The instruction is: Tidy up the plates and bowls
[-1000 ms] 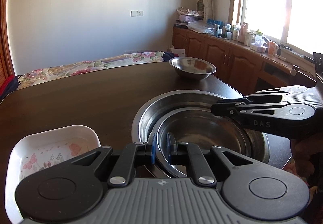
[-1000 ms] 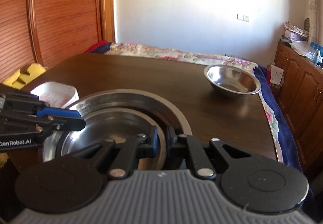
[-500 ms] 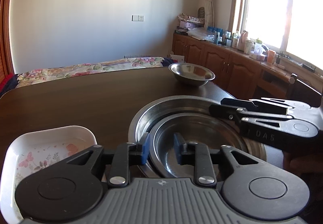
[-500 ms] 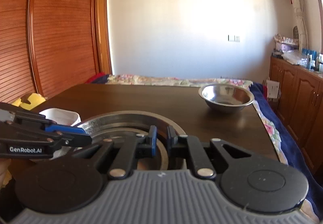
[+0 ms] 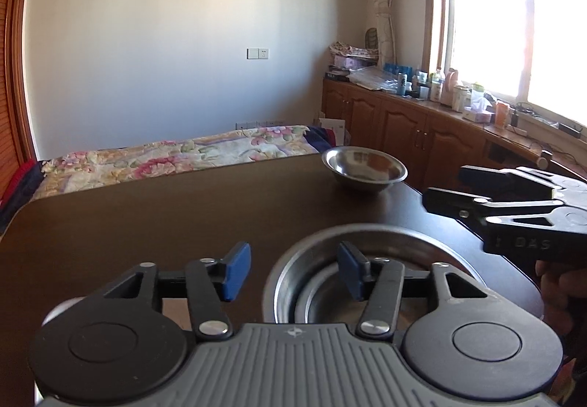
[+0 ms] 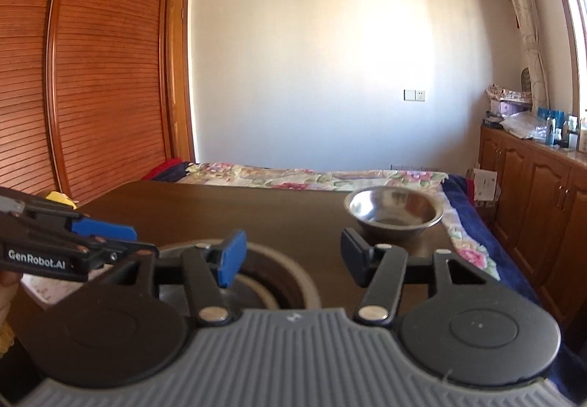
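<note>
Tabletop (image 5: 146, 216) unchanged; both tools, left (image 5: 293, 271) and right (image 6: 293, 260), earlier shut on nested bowls (image 5: 367, 245), now opening, empty.

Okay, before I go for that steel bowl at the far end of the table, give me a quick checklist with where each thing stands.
1. Left gripper free: ok, jaws opening, nothing between them.
2. Right gripper free: ok, jaws opening, nothing held.
3. Inner bowl nested in large bowl: ok.
4. Far steel bowl upright, alone: ok.
5. Table between stack and far bowl bare: ok.
6. White dish position: cannot tell, mostly hidden.
</note>
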Tool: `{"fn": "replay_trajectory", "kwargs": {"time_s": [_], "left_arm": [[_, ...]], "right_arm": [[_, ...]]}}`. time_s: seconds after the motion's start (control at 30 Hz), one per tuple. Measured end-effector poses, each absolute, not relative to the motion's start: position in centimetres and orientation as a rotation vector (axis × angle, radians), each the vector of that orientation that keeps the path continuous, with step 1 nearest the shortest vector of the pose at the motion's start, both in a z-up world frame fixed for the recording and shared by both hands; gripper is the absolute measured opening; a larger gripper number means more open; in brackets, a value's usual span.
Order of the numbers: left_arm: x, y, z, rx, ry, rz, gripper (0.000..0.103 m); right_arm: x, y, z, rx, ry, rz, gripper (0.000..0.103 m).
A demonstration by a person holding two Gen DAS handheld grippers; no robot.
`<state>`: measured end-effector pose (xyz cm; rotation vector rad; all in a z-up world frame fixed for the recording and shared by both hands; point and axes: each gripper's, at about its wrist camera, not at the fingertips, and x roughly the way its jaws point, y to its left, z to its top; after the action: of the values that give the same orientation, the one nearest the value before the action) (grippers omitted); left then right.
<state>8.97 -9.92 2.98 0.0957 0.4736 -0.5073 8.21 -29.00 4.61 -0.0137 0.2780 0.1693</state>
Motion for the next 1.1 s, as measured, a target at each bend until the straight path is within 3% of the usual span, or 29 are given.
{"fn": "replay_trajectory", "kwargs": {"time_s": [0.1,0.17,0.27,0.37,0.83,1.1], "left_arm": [[10.1,-10.4,3.4,0.099,0.462,-0.496,0.071],[10.9,-10.6,3.6,0.098,0.455,-0.494,0.085],[12.0,-11.1,3.8,0.086,0.444,-0.496,0.094],[13.2,-11.8,4.2,0.093,0.435,-0.491,0.098],[18.1,-15.0,5.1,0.131,0.422,-0.525,0.099],[20.6,-18.0,5.4,0.203,0.456,-0.59,0.082]], "right_arm": [[8.8,-29.8,5.1,-0.026,0.263,0.154,0.08],[9.3,-30.5,5.3,-0.027,0.251,0.151,0.091],[10.1,-31.4,5.4,-0.039,0.238,0.142,0.102],[11.1,-32.4,5.5,-0.05,0.237,0.132,0.103],[16.3,-36.2,5.3,-0.065,0.286,0.113,0.103],[19.2,-38.3,4.2,-0.03,0.333,0.127,0.101]]}}
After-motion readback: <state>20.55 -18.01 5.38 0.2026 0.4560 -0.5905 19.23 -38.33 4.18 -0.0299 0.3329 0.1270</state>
